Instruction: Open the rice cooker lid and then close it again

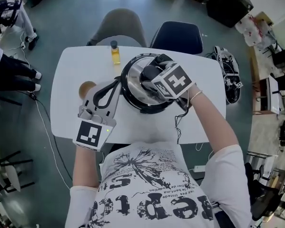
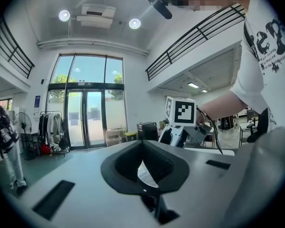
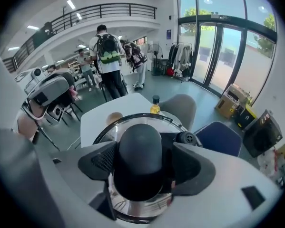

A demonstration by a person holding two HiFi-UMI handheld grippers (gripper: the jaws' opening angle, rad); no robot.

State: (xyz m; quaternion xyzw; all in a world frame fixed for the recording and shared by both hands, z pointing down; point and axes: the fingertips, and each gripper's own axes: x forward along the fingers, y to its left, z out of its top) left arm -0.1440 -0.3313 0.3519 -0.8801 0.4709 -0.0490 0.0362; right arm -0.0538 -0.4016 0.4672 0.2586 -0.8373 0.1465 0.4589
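The rice cooker [image 1: 141, 107] stands mid-table under a shiny steel lid [image 1: 132, 80] with a black knob [image 3: 140, 148]. My right gripper [image 1: 150, 76] comes down on it from the right. In the right gripper view its pads [image 3: 100, 161] sit against both sides of the knob, and the gripper [image 3: 141, 163] is shut on it. The lid lies flat on the pot. My left gripper [image 1: 117, 83] is level at the cooker's left side, its bowed black jaws touching at the tips with nothing between them. The left gripper view [image 2: 142, 144] shows the same.
A small bottle of yellow oil [image 1: 114, 52] stands behind the cooker and a round wooden piece [image 1: 87, 88] lies to its left on the white table [image 1: 71, 122]. A cable [image 1: 178, 123] trails off the near edge. Two chairs [image 1: 119, 26] stand behind the table. People stand across the room.
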